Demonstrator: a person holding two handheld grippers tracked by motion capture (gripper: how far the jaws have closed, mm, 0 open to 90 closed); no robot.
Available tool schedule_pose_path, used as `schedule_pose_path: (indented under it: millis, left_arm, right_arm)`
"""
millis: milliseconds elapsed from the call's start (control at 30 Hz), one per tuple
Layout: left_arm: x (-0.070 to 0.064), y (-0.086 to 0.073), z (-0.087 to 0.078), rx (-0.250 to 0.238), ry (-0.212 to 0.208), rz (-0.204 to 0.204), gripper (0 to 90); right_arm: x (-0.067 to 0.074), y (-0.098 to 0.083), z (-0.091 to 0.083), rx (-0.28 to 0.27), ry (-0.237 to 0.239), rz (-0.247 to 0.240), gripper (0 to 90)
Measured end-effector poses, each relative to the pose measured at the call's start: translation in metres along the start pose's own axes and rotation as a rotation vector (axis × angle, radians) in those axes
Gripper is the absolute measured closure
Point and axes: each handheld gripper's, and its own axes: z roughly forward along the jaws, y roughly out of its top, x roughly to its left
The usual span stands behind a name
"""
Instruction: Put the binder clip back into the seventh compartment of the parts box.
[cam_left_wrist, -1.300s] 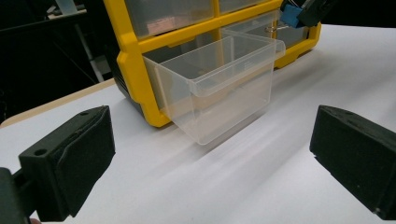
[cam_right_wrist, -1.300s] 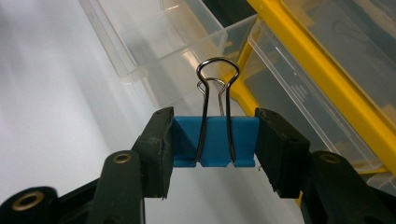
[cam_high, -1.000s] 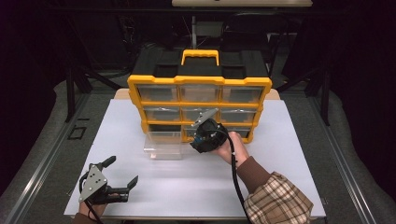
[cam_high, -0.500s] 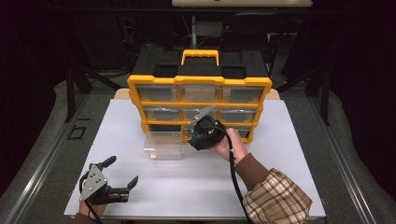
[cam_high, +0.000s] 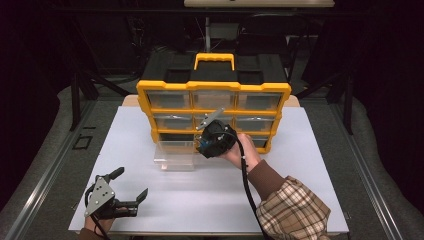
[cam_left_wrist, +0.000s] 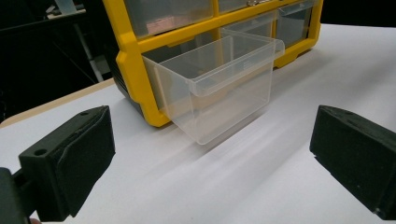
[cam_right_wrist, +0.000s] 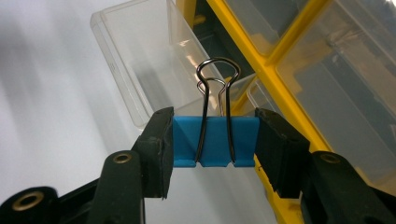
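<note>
A blue binder clip (cam_right_wrist: 215, 141) with silver wire handles sits between the pads of my right gripper (cam_right_wrist: 215, 149), which is shut on it. In the high view that gripper (cam_high: 202, 146) hovers at the right edge of a clear plastic drawer (cam_high: 175, 154) pulled out of the yellow organizer (cam_high: 214, 90). The same drawer (cam_right_wrist: 140, 56) lies just beyond the clip. My left gripper (cam_high: 131, 186) rests low at the table's front left, open, with nothing between its pads (cam_left_wrist: 84, 158). It faces the pulled-out drawer (cam_left_wrist: 219, 84) from a distance.
The organizer holds several clear drawers in rows under a yellow handle (cam_high: 214, 59) and stands at the back of the white table (cam_high: 310, 165). A plaid sleeve (cam_high: 290, 210) comes in from the bottom right. Dark floor and stands surround the table.
The right gripper with the clip has shifted slightly left, toward the drawer's opening. The left gripper has stayed put.
</note>
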Motion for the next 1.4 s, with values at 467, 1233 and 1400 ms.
schedule_pose_path:
  millis: [467, 1233, 1400]
  left_arm:
    - [0.0, 0.0, 0.0, 0.0, -0.001, 0.001, 0.0]
    - [0.0, 0.0, 0.001, 0.002, 0.0, 0.003, 0.0]
    - [0.0, 0.0, 0.001, 0.0, -0.003, 0.004, 0.0]
  right_arm:
    - [0.005, 0.014, 0.005, -0.005, 0.015, -0.017, 49.5]
    - [0.018, 0.036, 0.021, -0.008, 0.049, -0.049, 49.5]
    - [0.024, 0.043, 0.027, -0.005, 0.056, -0.063, 49.5]
